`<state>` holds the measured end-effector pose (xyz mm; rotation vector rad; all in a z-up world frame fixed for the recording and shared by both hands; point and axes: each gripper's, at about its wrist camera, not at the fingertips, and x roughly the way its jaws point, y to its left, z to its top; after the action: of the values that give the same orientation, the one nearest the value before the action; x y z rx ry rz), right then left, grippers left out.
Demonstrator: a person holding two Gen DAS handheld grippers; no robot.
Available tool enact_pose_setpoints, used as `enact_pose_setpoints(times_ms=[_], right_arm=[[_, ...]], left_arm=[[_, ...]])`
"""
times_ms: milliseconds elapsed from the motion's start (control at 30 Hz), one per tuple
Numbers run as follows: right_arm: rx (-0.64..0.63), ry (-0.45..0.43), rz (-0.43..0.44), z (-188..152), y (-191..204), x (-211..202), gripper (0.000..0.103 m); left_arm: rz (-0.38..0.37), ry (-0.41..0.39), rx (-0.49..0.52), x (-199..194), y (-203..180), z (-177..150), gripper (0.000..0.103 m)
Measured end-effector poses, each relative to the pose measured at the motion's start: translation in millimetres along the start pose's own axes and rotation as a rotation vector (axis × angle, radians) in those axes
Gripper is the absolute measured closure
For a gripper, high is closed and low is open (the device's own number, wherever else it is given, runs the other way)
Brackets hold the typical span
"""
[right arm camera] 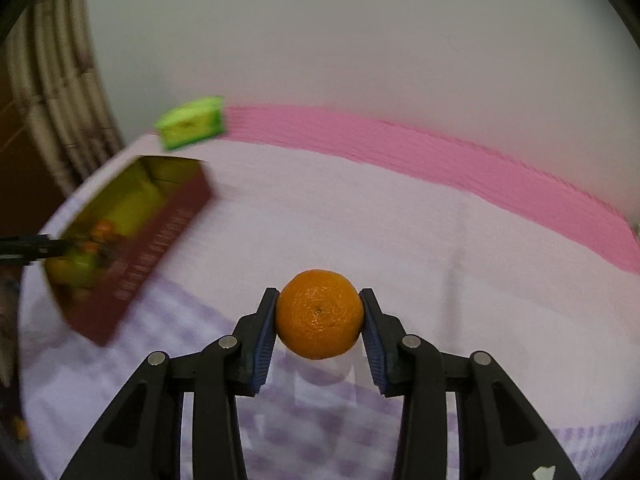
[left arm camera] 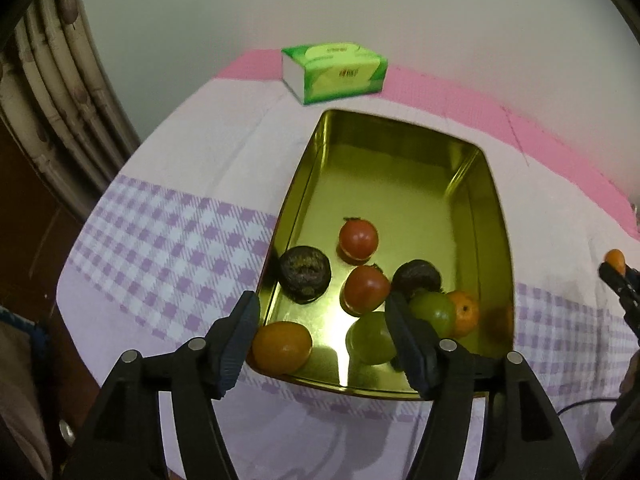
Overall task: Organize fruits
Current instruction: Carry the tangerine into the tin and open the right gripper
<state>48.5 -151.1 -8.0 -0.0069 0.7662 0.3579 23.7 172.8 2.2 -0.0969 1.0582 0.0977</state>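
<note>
A gold metal tin with dark red outer walls lies on the cloth and holds several fruits: two red tomatoes, two dark wrinkled fruits, green ones and oranges. My left gripper is open and empty, hovering over the tin's near end. My right gripper is shut on a small orange, held above the cloth to the right of the tin. It shows in the left wrist view at the far right.
A green tissue box stands behind the tin near the wall. The table wears a white and lilac checked cloth with a pink band along the back. Pipes run down at the left.
</note>
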Motion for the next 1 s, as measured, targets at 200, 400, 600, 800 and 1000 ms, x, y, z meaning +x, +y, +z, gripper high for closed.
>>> enact_pose_setpoints(times_ms=[200, 400, 600, 800, 1000], right_arm=[[-0.121, -0.008, 0.166, 26, 80, 3, 0.066], [-0.264, 0.037, 0.231, 31, 148, 25, 0.066], [-0.320, 0.106, 0.204, 27, 178, 58, 0.066], [-0.282, 0.111, 0.199, 32, 185, 71, 0.066], [-0.227, 0.126, 0.143, 36, 184, 83, 0.066]], left_arm=[[0.000, -0.050, -0.014, -26, 8, -2, 0.027], [0.019, -0.073, -0.074, -45, 28, -9, 0.025], [0.076, -0.067, -0.130, -50, 47, -18, 0.020], [0.110, -0.033, -0.159, -42, 55, -27, 0.020], [0.118, -0.026, -0.139, -38, 50, -28, 0.020]])
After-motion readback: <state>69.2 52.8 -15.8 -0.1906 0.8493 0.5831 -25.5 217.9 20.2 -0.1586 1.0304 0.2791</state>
